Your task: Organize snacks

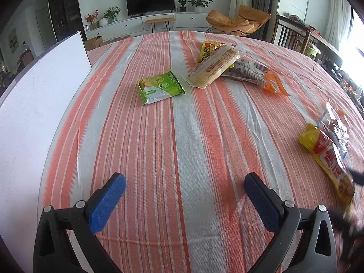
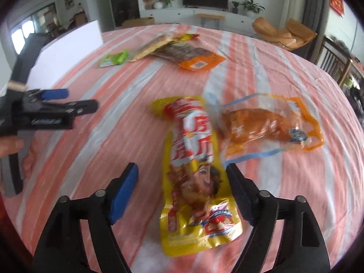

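My right gripper (image 2: 182,173) is open, its blue-padded fingers on either side of a long yellow snack pack (image 2: 193,173) lying on the striped cloth; the pack also shows in the left wrist view (image 1: 327,157). A clear orange-edged pack (image 2: 270,127) lies just right of it. My left gripper (image 1: 184,182) is open and empty above bare cloth; it shows in the right wrist view (image 2: 77,101) at the left. Farther off lie a green pack (image 1: 159,87), a long beige wafer pack (image 1: 216,67), a yellow pack (image 1: 208,47) and a dark pack with an orange end (image 1: 252,74).
A white board (image 1: 38,104) stands along the table's left edge. The striped tablecloth (image 1: 182,141) covers the table. Chairs, a TV cabinet and plants stand beyond the far edge.
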`<state>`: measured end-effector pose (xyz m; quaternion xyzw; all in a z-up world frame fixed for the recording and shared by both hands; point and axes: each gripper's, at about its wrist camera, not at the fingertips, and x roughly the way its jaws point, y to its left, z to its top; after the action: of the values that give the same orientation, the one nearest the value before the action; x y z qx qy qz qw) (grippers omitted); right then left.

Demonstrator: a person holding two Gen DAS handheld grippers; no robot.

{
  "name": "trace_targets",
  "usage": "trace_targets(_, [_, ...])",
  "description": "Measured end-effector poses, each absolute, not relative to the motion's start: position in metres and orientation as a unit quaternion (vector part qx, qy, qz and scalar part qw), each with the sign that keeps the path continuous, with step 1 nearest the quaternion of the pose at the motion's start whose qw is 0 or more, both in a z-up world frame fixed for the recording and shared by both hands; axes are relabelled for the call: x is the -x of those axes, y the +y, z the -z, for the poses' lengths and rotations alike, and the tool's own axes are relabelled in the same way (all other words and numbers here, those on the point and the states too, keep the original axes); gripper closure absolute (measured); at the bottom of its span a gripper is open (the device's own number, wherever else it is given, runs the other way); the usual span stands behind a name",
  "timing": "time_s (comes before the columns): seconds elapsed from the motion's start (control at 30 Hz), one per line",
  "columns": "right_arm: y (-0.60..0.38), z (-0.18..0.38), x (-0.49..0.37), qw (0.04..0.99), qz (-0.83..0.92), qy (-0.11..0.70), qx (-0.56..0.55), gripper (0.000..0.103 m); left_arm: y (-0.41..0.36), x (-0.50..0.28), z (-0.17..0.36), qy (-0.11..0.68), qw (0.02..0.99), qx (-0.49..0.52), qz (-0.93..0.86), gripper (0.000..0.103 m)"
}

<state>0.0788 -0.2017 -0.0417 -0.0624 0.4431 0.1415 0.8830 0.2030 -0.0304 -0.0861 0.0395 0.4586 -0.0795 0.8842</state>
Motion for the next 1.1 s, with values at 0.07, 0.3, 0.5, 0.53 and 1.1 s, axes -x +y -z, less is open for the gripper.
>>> trace_targets(0.07, [-0.187,0.043,-0.069,0.878,-0.173,0.439,0.085,0.02,-0.03,-0.203,0.086,0.459,0.884,-0.039,0.08,0.0])
trace_targets(0.3, [-0.182,0.044,-0.07,0.879,-0.173,0.438,0.071,0.018,-0.03,-0.224,0.084,0.496,0.862,-0.042,0.095,0.0])
trace_targets(0.5, [-0.177,0.046,-0.071,0.876,-0.178,0.44,0.08,0.013,-0.009,-0.289,0.056,0.501,0.86,0.07,0.061,0.0])
trace_targets(0.53, [-0.177,0.046,-0.07,0.876,-0.178,0.44,0.08,0.012,-0.01,-0.298,0.056,0.503,0.86,0.073,0.051,0.002])
trace_targets(1.1, [-0.176,0.046,-0.07,0.876,-0.178,0.44,0.081,0.012,0.009,-0.213,0.072,0.475,0.876,-0.037,0.074,0.051])
